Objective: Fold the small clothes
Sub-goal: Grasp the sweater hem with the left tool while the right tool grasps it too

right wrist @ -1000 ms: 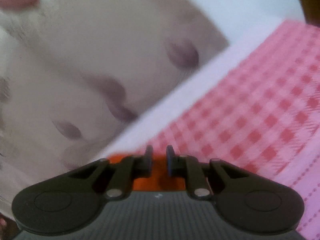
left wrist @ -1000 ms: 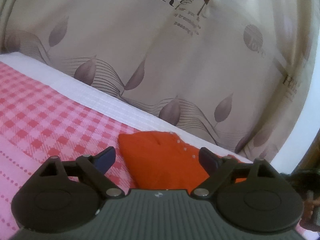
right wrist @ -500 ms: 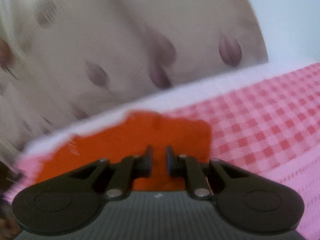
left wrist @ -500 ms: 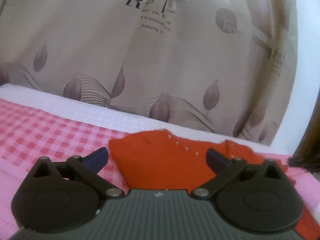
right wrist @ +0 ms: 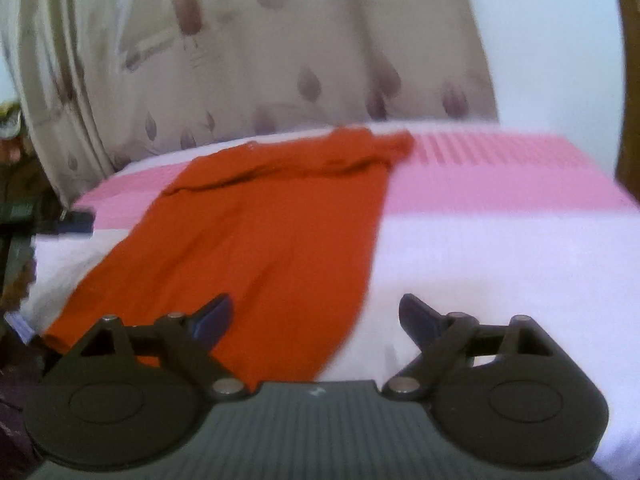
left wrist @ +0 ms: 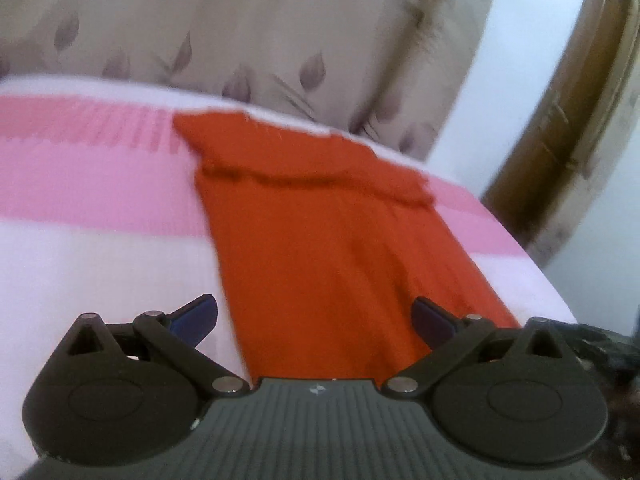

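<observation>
An orange garment (left wrist: 320,240) lies lengthwise on the bed, its far end folded over into a ridge. In the left wrist view my left gripper (left wrist: 314,308) hovers over the garment's near part. Its jaws stand wide, closing slightly, and press on nothing. The right wrist view shows the same orange garment (right wrist: 260,240) running away to the left. There my right gripper (right wrist: 315,304) is above the garment's near right edge. Its jaws are opening wide, with only the cloth lying flat below them. Both views are blurred by motion.
The bed cover (left wrist: 100,260) is white near me, with a pink checked band further off (right wrist: 500,184). A beige leaf-print curtain (left wrist: 240,32) hangs behind the bed. A brown wooden frame (left wrist: 560,120) stands at the right, and dark clutter (right wrist: 16,220) sits off the bed's left side.
Both grippers have drawn back from the garment's far end toward its near end. The right jaws, shut before, now stand open. More of the garment's length is in view.
</observation>
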`<state>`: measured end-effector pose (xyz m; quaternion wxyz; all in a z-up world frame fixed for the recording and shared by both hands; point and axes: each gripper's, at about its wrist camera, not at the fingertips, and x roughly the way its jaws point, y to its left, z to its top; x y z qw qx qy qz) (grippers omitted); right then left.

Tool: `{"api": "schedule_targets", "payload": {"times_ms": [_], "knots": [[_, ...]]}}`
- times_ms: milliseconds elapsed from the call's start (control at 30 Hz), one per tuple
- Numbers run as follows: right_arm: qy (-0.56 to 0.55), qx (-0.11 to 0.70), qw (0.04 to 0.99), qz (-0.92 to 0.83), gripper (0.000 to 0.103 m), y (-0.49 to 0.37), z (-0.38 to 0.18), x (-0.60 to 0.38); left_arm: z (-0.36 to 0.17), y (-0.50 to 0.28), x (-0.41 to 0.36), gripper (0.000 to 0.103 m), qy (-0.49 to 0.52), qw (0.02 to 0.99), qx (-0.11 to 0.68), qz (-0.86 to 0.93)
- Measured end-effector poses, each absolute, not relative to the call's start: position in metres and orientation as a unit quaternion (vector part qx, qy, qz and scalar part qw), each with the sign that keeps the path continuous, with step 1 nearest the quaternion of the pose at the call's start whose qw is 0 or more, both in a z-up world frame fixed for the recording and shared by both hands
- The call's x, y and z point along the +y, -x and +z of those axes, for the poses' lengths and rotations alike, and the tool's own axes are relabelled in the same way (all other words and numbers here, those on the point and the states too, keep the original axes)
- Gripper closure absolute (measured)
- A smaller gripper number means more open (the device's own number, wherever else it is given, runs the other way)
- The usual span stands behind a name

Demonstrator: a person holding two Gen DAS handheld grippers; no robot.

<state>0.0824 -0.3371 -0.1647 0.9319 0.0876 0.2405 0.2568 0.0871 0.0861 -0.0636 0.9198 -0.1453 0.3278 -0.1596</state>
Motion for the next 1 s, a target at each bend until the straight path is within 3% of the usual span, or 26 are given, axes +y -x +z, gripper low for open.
{"api": "schedule_targets", "payload": {"times_ms": [67, 167, 233, 300, 433, 500, 533, 567, 600, 633, 733, 833, 900, 967, 1000], "knots": [[-0.1, 0.241, 0.928, 0.266, 0.014, -0.08, -0.173, -0.335, -0.071, -0.076, 0.088, 0.009, 0.154, 0.913, 0.34, -0.165], [-0.1, 0.255, 0.926, 0.261, 0.034, -0.078, -0.185, -0.326, -0.083, -0.068, 0.092, 0.013, 0.189, 0.899, 0.362, -0.158], [-0.104, 0.244, 0.929, 0.259, 0.035, -0.077, -0.188, -0.322, -0.089, -0.066, 0.094, 0.016, 0.208, 0.891, 0.371, -0.159], [-0.105, 0.244, 0.927, 0.264, 0.051, -0.076, -0.188, -0.317, -0.089, -0.064, 0.093, 0.016, 0.211, 0.891, 0.369, -0.161], [-0.106, 0.244, 0.924, 0.274, 0.061, -0.078, -0.19, -0.312, -0.09, -0.065, 0.083, 0.016, 0.216, 0.882, 0.378, -0.178], [-0.124, 0.254, 0.914, 0.291, 0.076, -0.08, -0.19, -0.312, -0.092, -0.063, 0.079, 0.016, 0.225, 0.879, 0.376, -0.188], [-0.137, 0.258, 0.909, 0.298, 0.076, -0.081, -0.192, -0.313, -0.093, -0.063, 0.078, 0.02, 0.233, 0.878, 0.373, -0.189], [-0.141, 0.257, 0.908, 0.298, 0.078, -0.081, -0.192, -0.31, -0.095, -0.061, 0.078, 0.042, 0.24, 0.876, 0.372, -0.192], [-0.149, 0.261, 0.904, 0.305, 0.086, -0.081, -0.193, -0.31, -0.098, -0.063, 0.078, 0.063, 0.247, 0.87, 0.381, -0.193], [-0.165, 0.267, 0.897, 0.312, 0.087, -0.083, -0.195, -0.311, -0.104, -0.065, 0.079, 0.096, 0.257, 0.86, 0.399, -0.187], [-0.19, 0.27, 0.891, 0.31, 0.088, -0.084, -0.198, -0.315, -0.115, -0.068, 0.09, 0.092, 0.306, 0.844, 0.401, -0.181], [-0.201, 0.275, 0.887, 0.312, 0.088, -0.084, -0.199, -0.318, -0.107, -0.067, 0.082, 0.088, 0.259, 0.864, 0.395, -0.177], [-0.205, 0.279, 0.883, 0.316, 0.088, -0.086, -0.199, -0.32, -0.102, -0.068, 0.076, 0.071, 0.242, 0.866, 0.394, -0.188], [-0.216, 0.283, 0.88, 0.315, 0.087, -0.088, -0.199, -0.321, -0.099, -0.07, 0.072, 0.048, 0.239, 0.866, 0.391, -0.199], [-0.222, 0.283, 0.879, 0.313, 0.087, -0.088, -0.199, -0.321, -0.098, -0.072, 0.069, 0.044, 0.238, 0.865, 0.391, -0.204]]}}
